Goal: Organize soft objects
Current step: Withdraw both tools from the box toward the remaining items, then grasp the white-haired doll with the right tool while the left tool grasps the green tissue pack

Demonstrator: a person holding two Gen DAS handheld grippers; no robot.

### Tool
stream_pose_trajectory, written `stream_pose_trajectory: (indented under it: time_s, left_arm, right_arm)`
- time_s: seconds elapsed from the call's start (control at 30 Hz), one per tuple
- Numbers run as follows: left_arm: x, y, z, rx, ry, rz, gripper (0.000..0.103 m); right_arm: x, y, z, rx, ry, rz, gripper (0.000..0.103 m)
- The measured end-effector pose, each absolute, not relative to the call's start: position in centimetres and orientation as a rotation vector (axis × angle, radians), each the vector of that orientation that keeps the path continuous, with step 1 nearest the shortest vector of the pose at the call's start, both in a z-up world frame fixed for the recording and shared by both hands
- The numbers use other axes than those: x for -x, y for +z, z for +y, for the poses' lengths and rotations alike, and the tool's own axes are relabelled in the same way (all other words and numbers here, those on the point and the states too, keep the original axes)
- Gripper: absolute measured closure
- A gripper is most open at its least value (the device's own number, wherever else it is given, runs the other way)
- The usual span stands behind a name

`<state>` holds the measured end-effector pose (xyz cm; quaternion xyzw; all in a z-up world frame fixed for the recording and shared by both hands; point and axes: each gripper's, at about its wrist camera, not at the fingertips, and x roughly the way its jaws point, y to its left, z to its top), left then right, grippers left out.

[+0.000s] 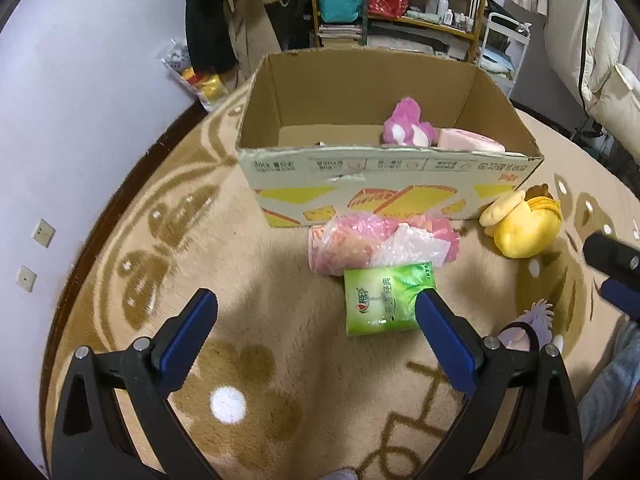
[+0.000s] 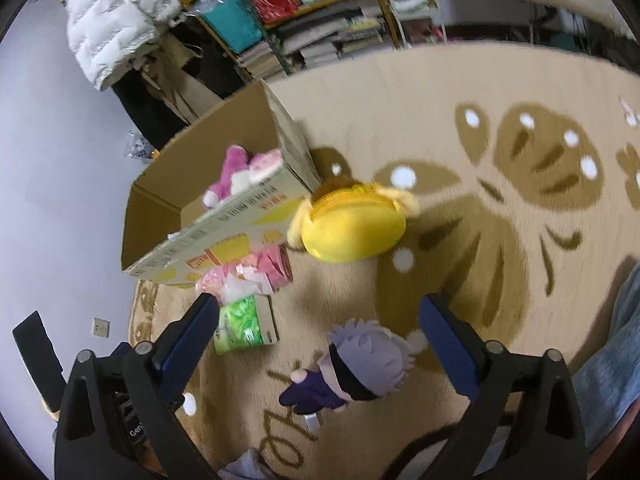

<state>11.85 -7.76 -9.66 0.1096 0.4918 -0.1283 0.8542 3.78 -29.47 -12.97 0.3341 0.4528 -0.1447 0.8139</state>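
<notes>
An open cardboard box (image 1: 384, 184) stands on the beige rug and holds a pink plush (image 1: 406, 122) and a pink pack (image 1: 468, 142). In front of it lie a pink plastic-wrapped bundle (image 1: 360, 246), a green tissue pack (image 1: 384, 300) and a yellow plush (image 1: 522, 222). My left gripper (image 1: 316, 308) is open and empty above the rug, its right finger beside the tissue pack. My right gripper (image 2: 320, 316) is open above a purple-haired doll (image 2: 356, 364). The box (image 2: 224, 240), yellow plush (image 2: 352, 224) and tissue pack (image 2: 244, 324) also show in the right wrist view.
Shelves (image 1: 400, 0) with books, bags and bottles stand behind the box. A white jacket (image 2: 108, 12) hangs at the left. The pale wall (image 1: 80, 120) runs along the rug's left edge. A person's jeans leg (image 2: 612, 344) is at the right.
</notes>
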Motion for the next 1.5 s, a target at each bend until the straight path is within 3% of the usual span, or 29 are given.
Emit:
stream_pose_trajectory:
  time_s: [0.3, 0.43, 0.8, 1.23, 1.33, 1.5]
  left_arm:
    - [-12.6, -11.2, -8.5, -0.226, -0.302, 1.081, 0.005]
    - [-12.5, -12.0, -9.4, -0.243, -0.323, 1.099, 0.005]
    - [-12.6, -14.4, -12.0, -0.286, -0.368, 1.156, 0.005]
    - [-14.4, -16.7, -12.9, -0.265, -0.369, 1.227, 0.005]
    - [-14.6, -17.4, -12.8, -0.259, -0.368, 1.241, 0.005]
    - [-15.6, -18.4, -12.8, -0.242, -0.366, 1.26, 0.005]
  right_arm:
    - [-3.8, -16.5, -29.7, -0.813, -0.324, 1.088, 0.003]
    - [-4.2, -17.5, -29.4, -0.797, -0.334, 1.128, 0.014]
    - [-4.2, -20.8, -29.8, -0.939, -0.367, 1.222, 0.014]
    - [-4.7, -22.2, -29.6, -0.921, -0.417, 1.262, 0.016]
    - [-4.8, -22.5, -29.6, -0.932, -0.411, 1.271, 0.024]
    - [-5.1, -23.0, -29.7, -0.948, -0.405, 1.284, 0.028]
